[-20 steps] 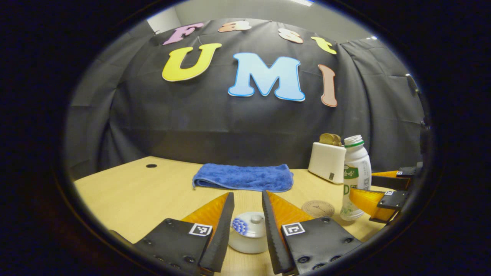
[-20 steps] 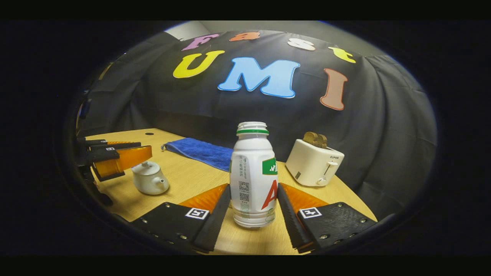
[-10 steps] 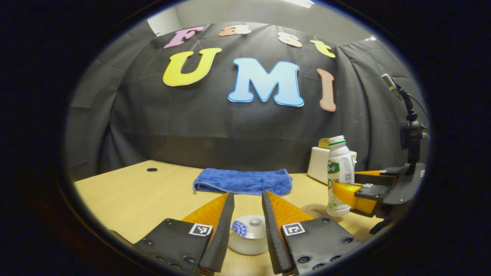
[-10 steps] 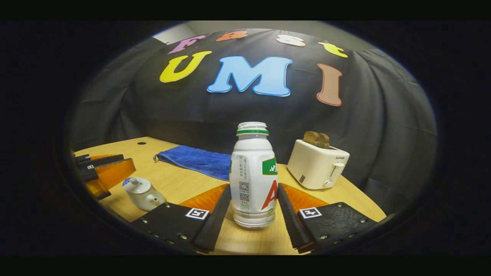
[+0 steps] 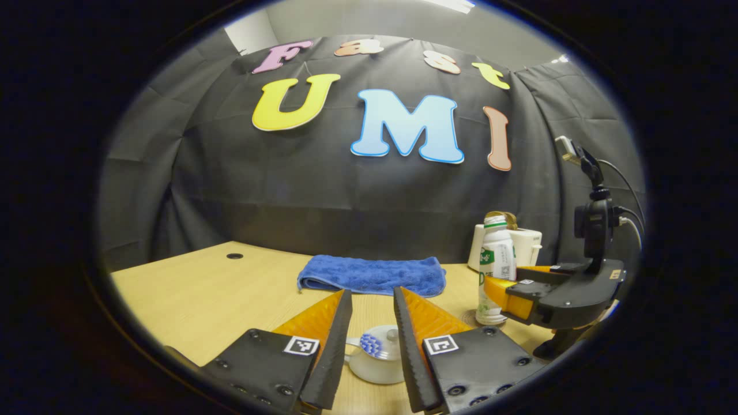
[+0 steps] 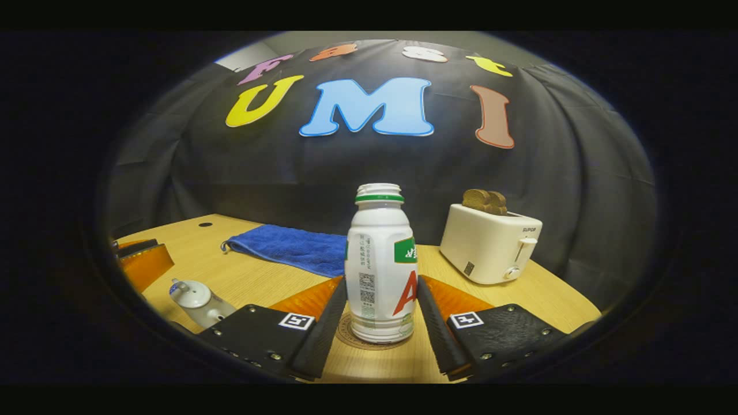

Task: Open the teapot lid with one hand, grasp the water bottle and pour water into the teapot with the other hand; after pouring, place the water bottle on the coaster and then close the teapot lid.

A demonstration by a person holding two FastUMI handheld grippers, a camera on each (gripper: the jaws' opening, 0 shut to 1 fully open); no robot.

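Observation:
The white water bottle (image 6: 380, 271), uncapped with a green neck ring, stands upright on the round coaster (image 6: 346, 339). My right gripper (image 6: 381, 281) is shut on its lower half, one finger against each side. In the left gripper view the bottle (image 5: 496, 265) and the right gripper (image 5: 510, 288) are at the right, on the coaster (image 5: 470, 317). The small white teapot (image 5: 377, 363), with its lid (image 5: 383, 340) on, lies low between the fingers of my left gripper (image 5: 372, 293), which is open and holds nothing. The teapot (image 6: 199, 300) also shows at the lower left of the right gripper view, below the left gripper (image 6: 141, 262).
A folded blue towel (image 5: 372, 275) lies at the back of the wooden table (image 5: 202, 294). A white toaster (image 6: 490, 248) with bread in it stands at the back right, behind the bottle. A cable hole (image 5: 234, 255) is at the table's far left.
My right gripper has carried the bottle away from the teapot and set it over the coaster. The left gripper has stayed open above the teapot, shifting only slightly.

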